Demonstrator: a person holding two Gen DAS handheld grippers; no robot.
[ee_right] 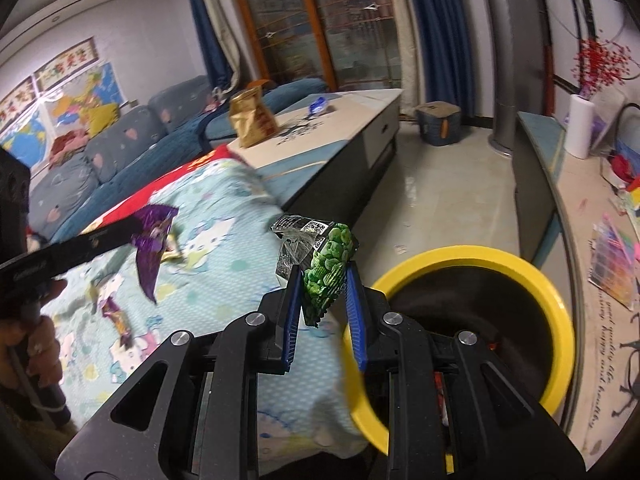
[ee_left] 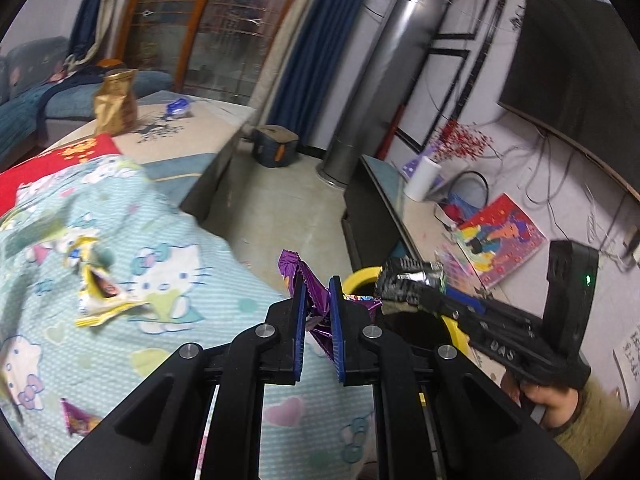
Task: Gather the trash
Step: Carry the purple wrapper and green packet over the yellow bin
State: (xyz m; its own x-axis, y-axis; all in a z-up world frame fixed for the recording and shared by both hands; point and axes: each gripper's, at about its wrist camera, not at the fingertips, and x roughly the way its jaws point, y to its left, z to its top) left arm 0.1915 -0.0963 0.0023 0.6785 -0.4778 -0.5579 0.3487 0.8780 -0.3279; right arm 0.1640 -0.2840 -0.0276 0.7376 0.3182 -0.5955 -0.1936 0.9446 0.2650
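The left fingers (ee_left: pixel 318 308) pinch a crumpled purple wrapper (ee_left: pixel 310 280), its foil bunched between the blue pads and poking out above them. The right fingers (ee_right: pixel 322 298) pinch a green snack packet (ee_right: pixel 326 272) low down, so its printed silver top stands clear of the tips. Both grips look chosen to keep the limp foil from slipping while it is carried — neither piece touches anything else.

Outward from the right fingers, at about 3 o'clock and just beside them, is the bin (ee_right: pixel 516 258): yellow rim, dark inside, standing on the floor against the edge of the bed. In the left view only a bit of that rim (ee_left: pixel 360 276) shows, right behind the wrapper, with the right gripper (ee_left: pixel 412 280) and its packet over it. So both pieces are probably on their way to the bin, the green one nearer to dropping (it is not yet over the opening, as far as the right view tells).

Further out, at 9 o'clock from the left fingers, a yellow torn wrapper (ee_left: pixel 98 288) lies on the cartoon bedspread (ee_left: pixel 180 220), and a small purple-and-orange one (ee_left: pixel 78 420) sits at 7 o'clock — trash not collected yet. Beyond the bed, at 11 o'clock, a gold bag (ee_left: pixel 116 102) stands on the worktop (ee_left: pixel 216 120) near a blue wrapper (ee_left: pixel 178 106).
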